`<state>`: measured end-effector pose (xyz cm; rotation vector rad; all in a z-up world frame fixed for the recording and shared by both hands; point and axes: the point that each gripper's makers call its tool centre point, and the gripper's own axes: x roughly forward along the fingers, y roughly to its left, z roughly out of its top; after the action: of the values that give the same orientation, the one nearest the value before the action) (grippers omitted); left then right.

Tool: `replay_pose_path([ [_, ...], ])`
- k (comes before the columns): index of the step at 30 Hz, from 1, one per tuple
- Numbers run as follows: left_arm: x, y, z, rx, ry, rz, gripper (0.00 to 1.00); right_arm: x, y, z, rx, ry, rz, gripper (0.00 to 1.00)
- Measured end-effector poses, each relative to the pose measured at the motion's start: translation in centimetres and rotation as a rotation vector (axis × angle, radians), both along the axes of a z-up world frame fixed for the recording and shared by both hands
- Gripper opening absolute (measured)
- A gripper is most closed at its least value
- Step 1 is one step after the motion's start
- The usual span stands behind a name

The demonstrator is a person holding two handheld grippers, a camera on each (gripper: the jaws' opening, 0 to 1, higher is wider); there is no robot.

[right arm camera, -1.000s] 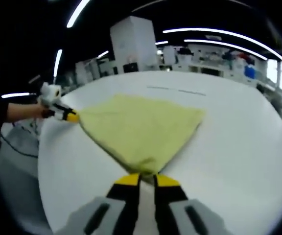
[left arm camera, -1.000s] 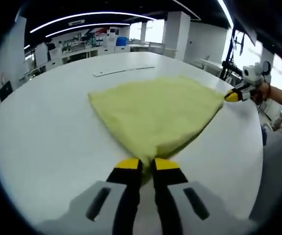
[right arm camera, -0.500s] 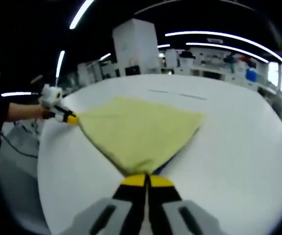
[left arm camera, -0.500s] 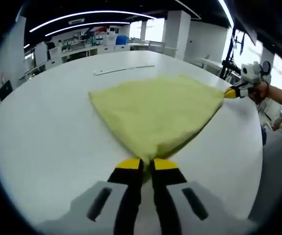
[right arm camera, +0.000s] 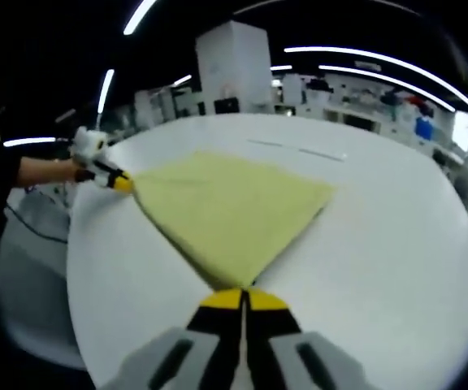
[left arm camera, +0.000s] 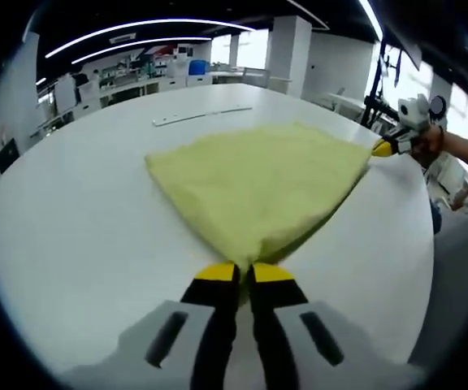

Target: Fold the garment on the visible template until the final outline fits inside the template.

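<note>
Open lab hall, ceiling strip lights, benches at the back; you're working on a big white round table.

Left gripper view: your left gripper has its yellow-tipped jaws pinched together on the near corner of the yellow garment. The cloth spreads away from the jaws as a flat, roughly four-cornered sheet lying on the tabletop. Beyond it, well apart from the far edge, sits a thin pale strip. I can't tell whether that belongs to the template; no outline reads clearly under or around the cloth. At the right edge of this view your right gripper sits at the cloth's right corner.

Right gripper view: the right gripper's own jaws are closed, with the yellow garment's corner coming to a point right at the tips, so it looks clamped there. The left gripper shows at the left, on the next corner, with a hand behind it. The same strip lies past the far edge.

Progress, my read: early. You hold two neighbouring corners and the cloth looks spread and taut along that edge, possibly already doubled once, though I can't confirm layers. The fold itself, checking the outline against the template, and the release are left.
</note>
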<state>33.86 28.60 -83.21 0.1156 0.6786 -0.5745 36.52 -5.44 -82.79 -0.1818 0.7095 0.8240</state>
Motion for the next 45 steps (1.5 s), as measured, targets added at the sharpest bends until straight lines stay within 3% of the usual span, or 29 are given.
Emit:
replay_pose_path([
  [4,-0.1,0.1,0.0,-0.028,0.006,0.013,0.06,-0.3,0.2,0.1,0.009,0.007,-0.016,0.0],
  [7,-0.3,0.7,0.4,-0.02,-0.015,0.024,0.15,0.2,-0.1,0.7,0.011,-0.011,-0.048,0.04],
  [11,-0.2,1.3,1.9,-0.088,-0.058,0.089,0.3,0.2,0.6,2.2,0.122,0.051,-0.142,0.35],
  [13,-0.1,1.3,3.1,-0.147,-0.092,0.133,0.42,0.3,0.7,2.9,0.133,0.033,-0.155,0.5],
  [20,-0.8,1.4,6.1,-0.202,-0.15,0.181,0.76,-0.7,1.3,5.3,0.168,-0.013,-0.178,0.79],
  [22,-1.3,1.0,7.0,-0.206,-0.164,0.181,0.82,-1.0,1.5,6.1,0.184,-0.028,-0.172,0.85],
  [28,-2.8,-0.1,8.5,-0.212,-0.183,0.171,0.96,-2.8,2.6,8.5,0.225,-0.059,-0.142,0.97],
  [34,-4.7,-0.8,9.6,-0.196,-0.176,0.164,0.99,-4.7,3.2,10.6,0.257,-0.089,-0.132,0.99],
  [40,-6.1,0.1,9.7,-0.094,-0.2,0.171,0.99,-5.6,2.8,11.4,0.237,-0.11,-0.165,0.99],
  [42,-6.6,0.0,10.0,-0.114,-0.193,0.192,0.99,-5.9,3.0,11.6,0.227,-0.123,-0.161,0.99],
  [45,-6.9,0.3,10.4,-0.206,-0.197,0.25,0.99,-6.4,3.2,11.7,0.218,-0.122,-0.156,0.99],
])
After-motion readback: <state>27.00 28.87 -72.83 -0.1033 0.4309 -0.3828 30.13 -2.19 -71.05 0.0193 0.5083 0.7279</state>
